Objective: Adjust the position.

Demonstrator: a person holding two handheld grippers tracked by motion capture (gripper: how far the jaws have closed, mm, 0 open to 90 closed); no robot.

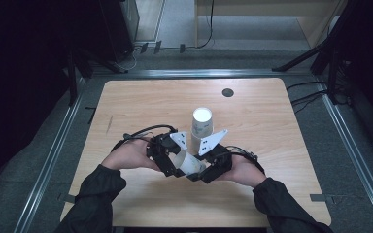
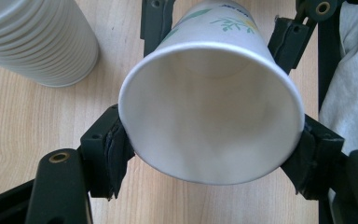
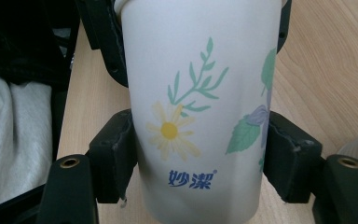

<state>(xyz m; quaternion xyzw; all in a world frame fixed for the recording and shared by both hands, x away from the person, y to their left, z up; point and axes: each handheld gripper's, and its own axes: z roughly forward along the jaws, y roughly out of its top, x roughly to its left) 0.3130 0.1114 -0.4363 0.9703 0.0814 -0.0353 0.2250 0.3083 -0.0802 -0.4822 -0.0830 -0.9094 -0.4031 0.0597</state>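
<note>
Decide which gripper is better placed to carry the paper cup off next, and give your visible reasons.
Probably the left gripper: its pads squeeze the paper cup near the rim. The right gripper, near the cup's base, seems to touch without pressing. The stack of cups stands just behind.

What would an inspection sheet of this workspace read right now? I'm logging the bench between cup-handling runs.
Surface: light wooden table, with a dark round spot near the far edge.
Job's things: one flower-printed paper cup lying level between both grippers; a stack of paper cups standing upright just behind.
Clutter: nothing seen.
Grippers: left gripper clamps the cup at its open rim; right gripper has its pads against the cup's wall near the base.
Cables: black cables trail from each gripper; more run on the floor at right.
Surroundings: grey floor, metal rails round the table, dark stands behind.
</note>
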